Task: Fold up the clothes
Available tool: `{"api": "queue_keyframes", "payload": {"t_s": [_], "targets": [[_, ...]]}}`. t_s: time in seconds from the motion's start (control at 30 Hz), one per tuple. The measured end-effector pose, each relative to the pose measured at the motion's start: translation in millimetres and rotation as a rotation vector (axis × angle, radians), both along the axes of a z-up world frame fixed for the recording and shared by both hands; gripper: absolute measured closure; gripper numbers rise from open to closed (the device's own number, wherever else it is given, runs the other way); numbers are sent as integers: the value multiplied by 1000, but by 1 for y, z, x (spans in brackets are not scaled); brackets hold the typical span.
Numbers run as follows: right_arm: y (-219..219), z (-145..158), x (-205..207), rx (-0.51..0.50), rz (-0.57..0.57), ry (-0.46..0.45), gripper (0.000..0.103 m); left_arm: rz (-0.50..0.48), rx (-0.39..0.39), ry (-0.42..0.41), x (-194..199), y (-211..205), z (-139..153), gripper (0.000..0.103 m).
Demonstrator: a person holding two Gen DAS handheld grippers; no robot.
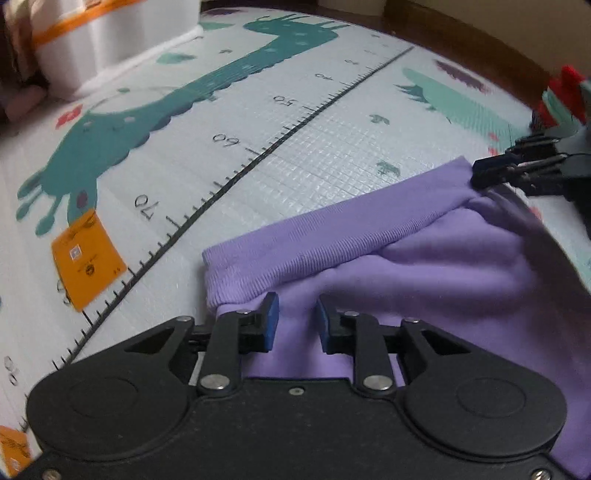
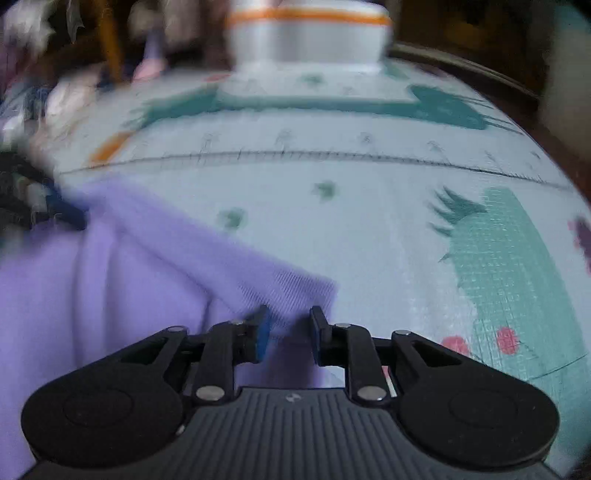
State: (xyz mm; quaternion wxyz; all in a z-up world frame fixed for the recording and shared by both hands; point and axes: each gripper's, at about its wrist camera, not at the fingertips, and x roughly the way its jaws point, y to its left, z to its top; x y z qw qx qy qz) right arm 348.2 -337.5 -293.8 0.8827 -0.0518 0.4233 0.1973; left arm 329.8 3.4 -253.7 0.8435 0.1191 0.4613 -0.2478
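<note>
A purple garment (image 1: 424, 266) lies on a printed play mat (image 1: 314, 147), its ribbed band (image 1: 332, 236) stretched along the far edge, one end near each gripper. The left gripper (image 1: 295, 319) sits over the cloth just behind the band's left corner, fingers apart with purple fabric showing in the gap; no pinch shows. In the left view the right gripper (image 1: 484, 173) reaches the band's other corner, and its dark tips look to be on or at the cloth, though from that side I cannot tell if they grip. In the right wrist view, blurred, its fingers (image 2: 263, 334) stand apart with the corner of the garment (image 2: 147, 266) lying between and just ahead of them. As for progress, the cloth lies partly rumpled, with soft ridges behind the band, and no crisp fold line or stacked layers can be made out; it would fit a garment being spread out flat as well as one caught midway through a fold. The mat beyond the band is bare apart from its ruler print (image 1: 258, 155). An orange card (image 1: 86, 258) lies well to the left, a white tub with an orange stripe (image 2: 308, 33) stands at the mat's far end, and something red and teal (image 1: 563, 96) sits at the right rim; none crowds the garment.
</note>
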Motion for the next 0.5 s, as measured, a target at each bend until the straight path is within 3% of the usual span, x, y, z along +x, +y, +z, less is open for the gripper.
{"api": "queue_keyframes", "payload": {"t_s": [0.07, 0.23, 0.37, 0.43, 0.5], "targets": [[-17, -2, 4, 22, -69, 4, 75, -6, -6, 8, 0, 2, -1, 80], [-19, 10, -13, 18, -59, -64, 76, -29, -60, 9, -7, 12, 6, 80], [-6, 26, -40, 36, 66, -137, 75, -134, -85, 12, -30, 19, 20, 80], [-1, 17, -40, 12, 117, -111, 76, -192, -58, 29, -44, 18, 14, 80], [-1, 4, -35, -16, 125, -79, 78, -208, 57, 62, -53, 15, -8, 80]]}}
